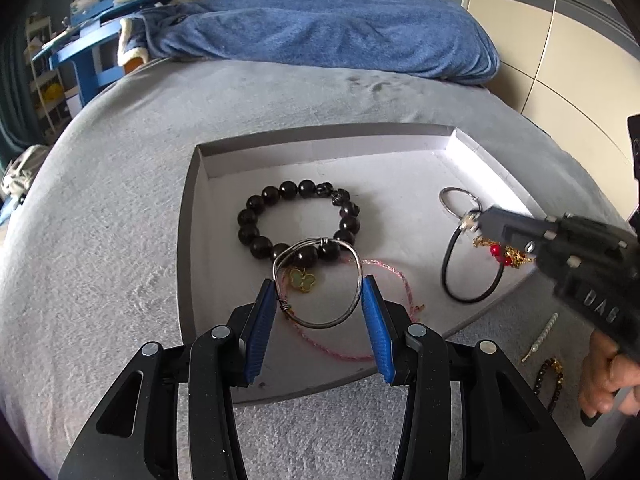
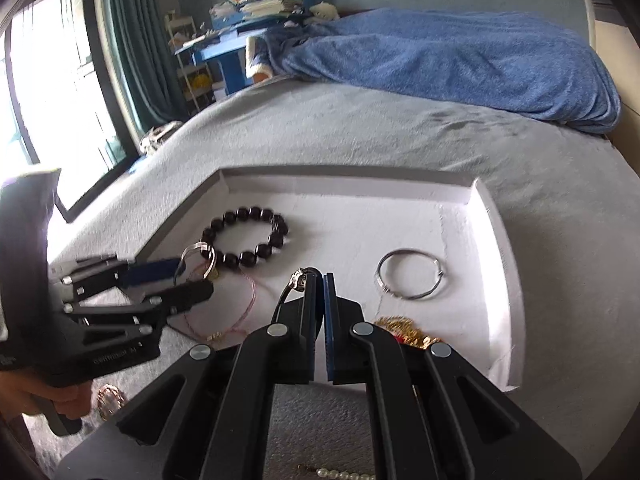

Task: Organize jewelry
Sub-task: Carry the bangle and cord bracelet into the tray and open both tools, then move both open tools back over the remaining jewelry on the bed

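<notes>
A shallow white tray point(image 1: 320, 152) lies on the grey bed. In it are a dark bead bracelet point(image 1: 298, 218), a silver bangle point(image 1: 318, 284), a pink cord with a gold clover charm point(image 1: 303, 280), a silver ring bangle point(image 2: 410, 274), a black cord bracelet point(image 1: 472, 268) with a silver clasp, and a gold chain with red beads point(image 1: 502, 254). My left gripper point(image 1: 319, 296) holds the silver bangle between its blue pads. My right gripper point(image 2: 323, 280) is shut on the black cord bracelet at its clasp point(image 2: 298, 278), low over the tray.
A pearl hair clip point(image 1: 540, 336) and a dark-and-gold bead bracelet point(image 1: 550, 374) lie on the bed right of the tray. A blue blanket point(image 1: 320, 28) is heaped at the far end. A window and blue shelves point(image 2: 256, 12) stand beyond the bed.
</notes>
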Demonstrator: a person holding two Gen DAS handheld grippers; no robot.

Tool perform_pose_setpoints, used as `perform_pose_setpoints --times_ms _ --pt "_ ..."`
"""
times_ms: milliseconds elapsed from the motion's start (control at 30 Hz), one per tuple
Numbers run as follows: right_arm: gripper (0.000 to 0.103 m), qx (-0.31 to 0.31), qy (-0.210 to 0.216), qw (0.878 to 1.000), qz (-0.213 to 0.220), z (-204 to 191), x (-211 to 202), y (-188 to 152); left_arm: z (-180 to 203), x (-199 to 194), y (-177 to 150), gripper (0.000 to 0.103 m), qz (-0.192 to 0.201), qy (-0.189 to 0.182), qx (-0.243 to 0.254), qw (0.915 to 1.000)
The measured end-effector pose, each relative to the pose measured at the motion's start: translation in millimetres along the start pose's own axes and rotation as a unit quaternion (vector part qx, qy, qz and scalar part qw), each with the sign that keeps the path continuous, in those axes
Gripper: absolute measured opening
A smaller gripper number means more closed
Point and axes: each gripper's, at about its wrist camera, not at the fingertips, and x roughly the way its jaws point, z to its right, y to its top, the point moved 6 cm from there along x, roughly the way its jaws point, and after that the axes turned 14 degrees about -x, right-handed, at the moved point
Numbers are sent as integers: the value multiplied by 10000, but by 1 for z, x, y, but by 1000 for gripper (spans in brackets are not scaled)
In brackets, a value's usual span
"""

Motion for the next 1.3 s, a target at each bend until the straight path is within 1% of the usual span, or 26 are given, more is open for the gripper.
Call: perform_pose_setpoints --times_ms 267,333,400,533,567,633,667,700,767,833,867,900,967,1033,1067,1133,1200,1300 --pt "3 54 45 9999 -154 1 9 -9 2 0 -3 45 -72 -64 -10 10000" --pt "3 52 30 9998 -170 2 10 -9 1 0 -3 48 -62 -23 -18 10000" --pt "3 56 34 9998 -182 1 10 -10 1 -1 -2 54 -27 1 -23 10000" --pt "4 115 23 9998 -161 4 9 -10 1 -2 -2 57 -17 2 -22 10000" --pt "6 159 22 9998 -150 6 9 -10 1 -2 -2 61 -12 -13 -14 10000" --pt "15 236 38 9997 -103 9 7 -9 3 -3 -2 66 7 -33 23 10000" --pt "20 258 28 9996 -76 11 6 -9 5 -3 -2 72 25 -31 43 10000" --pt "21 266 19 9996 -64 12 5 -8 6 -4 -1 78 54 -26 83 9999" --pt "22 297 -1 9996 -37 14 3 -7 8 -6 -1 79 103 -7 154 9998" --pt "28 351 -50 9994 2 17 0 -6 9 -7 0 79 108 1 175 9998" --pt "36 374 -70 9993 23 19 -1 -6 9 -8 1 80 115 -3 159 9998" --pt "41 413 -105 9991 59 20 -4 -7 8 -9 1 80 131 -14 125 9998" --pt "42 524 -148 9984 118 25 -10 -8 8 -13 3 81 167 -12 75 9998" --pt "45 614 -176 9978 157 26 -16 -11 6 -19 4 83 235 -35 -18 9997" --pt "48 659 -199 9974 194 27 -21 -12 5 -22 5 83 260 -47 -61 9996" --pt "51 708 -226 9970 235 28 -28 -14 4 -27 5 84 299 -40 -112 9995" --pt "55 694 -276 9969 261 28 -35 -16 2 -33 2 86 323 -15 -160 9993" --pt "59 609 -355 9972 266 26 -44 -19 -3 -41 -5 87 319 57 -229 9992"
